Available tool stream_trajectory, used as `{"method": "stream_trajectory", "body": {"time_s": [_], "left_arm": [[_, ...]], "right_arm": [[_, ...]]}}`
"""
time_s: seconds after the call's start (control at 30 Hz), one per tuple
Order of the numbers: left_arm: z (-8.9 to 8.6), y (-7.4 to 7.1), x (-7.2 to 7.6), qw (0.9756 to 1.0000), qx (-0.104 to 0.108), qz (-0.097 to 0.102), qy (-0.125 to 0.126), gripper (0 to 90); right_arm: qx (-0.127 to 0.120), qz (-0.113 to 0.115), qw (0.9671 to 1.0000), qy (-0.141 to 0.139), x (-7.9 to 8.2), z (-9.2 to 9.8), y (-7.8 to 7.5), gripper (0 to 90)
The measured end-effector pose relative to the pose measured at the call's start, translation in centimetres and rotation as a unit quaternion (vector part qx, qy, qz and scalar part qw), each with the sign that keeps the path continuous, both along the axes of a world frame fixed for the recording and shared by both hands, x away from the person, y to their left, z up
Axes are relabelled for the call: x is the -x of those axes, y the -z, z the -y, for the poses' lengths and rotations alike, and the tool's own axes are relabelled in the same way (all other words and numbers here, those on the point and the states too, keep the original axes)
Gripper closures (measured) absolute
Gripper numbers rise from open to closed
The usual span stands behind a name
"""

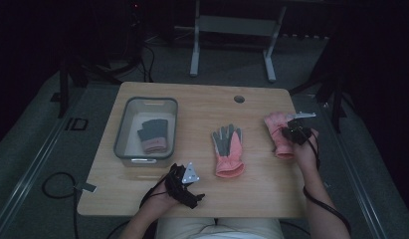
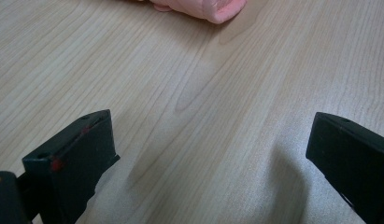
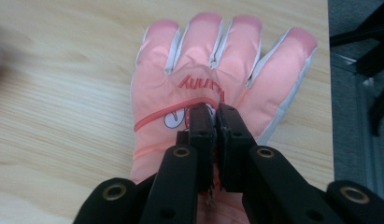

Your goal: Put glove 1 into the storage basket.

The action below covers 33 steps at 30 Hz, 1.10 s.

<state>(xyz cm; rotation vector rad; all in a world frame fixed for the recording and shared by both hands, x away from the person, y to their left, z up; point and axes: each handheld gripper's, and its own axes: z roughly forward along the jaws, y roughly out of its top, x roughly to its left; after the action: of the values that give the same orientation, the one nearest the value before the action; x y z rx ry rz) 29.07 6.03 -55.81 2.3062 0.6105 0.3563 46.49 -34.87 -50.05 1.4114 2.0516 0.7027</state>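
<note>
A pink glove (image 1: 275,130) lies back up at the table's right edge, fingers pointing away from me; in the right gripper view the glove (image 3: 203,60) shows red lettering. My right gripper (image 3: 214,116) is shut on a pinch of its fabric at the middle of the back, and in the high view it (image 1: 295,130) sits over the glove. A second pink glove (image 1: 228,149) with a grey palm lies mid-table. My left gripper (image 1: 193,192) rests near the front edge, open (image 2: 213,154) with bare wood between its jaws; that glove's cuff (image 2: 199,7) lies ahead of it.
A grey plastic bin (image 1: 123,130) stands at the left of the wooden table (image 1: 202,104) and holds a dark grey glove (image 1: 153,133) with a pink cuff. A cable hole (image 1: 239,98) sits near the far edge. Cables trail off the front.
</note>
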Motion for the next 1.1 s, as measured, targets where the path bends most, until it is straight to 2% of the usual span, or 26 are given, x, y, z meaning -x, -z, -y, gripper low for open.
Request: {"method": "stream_trajectory", "body": {"time_s": [0.17,0.3,0.63,0.77,0.83,0.97,1.1], "left_arm": [[0.0,0.0,0.0,1.0,-0.001,-0.001,0.0,1.0],[0.0,0.0,0.1,1.0,0.004,0.002,0.005,1.0],[-0.3,0.0,0.1,1.0,0.005,0.005,0.003,1.0],[-0.3,0.0,0.1,1.0,-0.001,0.007,0.004,1.0],[-0.3,0.0,0.2,1.0,-0.001,0.007,0.004,1.0],[-0.2,0.0,0.2,1.0,-0.002,0.007,0.007,1.0],[-0.3,0.1,0.2,0.9999,-0.007,0.009,0.008,1.0]], "right_arm": [[-0.027,0.022,0.9993,0.011,2.0,-0.5,-2.8,86.4],[-0.035,0.031,0.9987,0.022,3.9,-1.3,-4.5,86.4],[-0.033,0.05,0.9979,0.024,8.5,-3.4,-6.1,86.4],[-0.045,0.054,0.9972,0.024,9.9,-3.8,-5.9,86.4],[-0.039,0.051,0.9977,0.023,10.3,-4.1,-5.4,86.3],[-0.047,0.04,0.9978,0.026,10.4,-4.4,-3.9,86.3],[-0.046,0.023,0.9983,0.028,9.8,-4.8,-2.2,86.2]]}}
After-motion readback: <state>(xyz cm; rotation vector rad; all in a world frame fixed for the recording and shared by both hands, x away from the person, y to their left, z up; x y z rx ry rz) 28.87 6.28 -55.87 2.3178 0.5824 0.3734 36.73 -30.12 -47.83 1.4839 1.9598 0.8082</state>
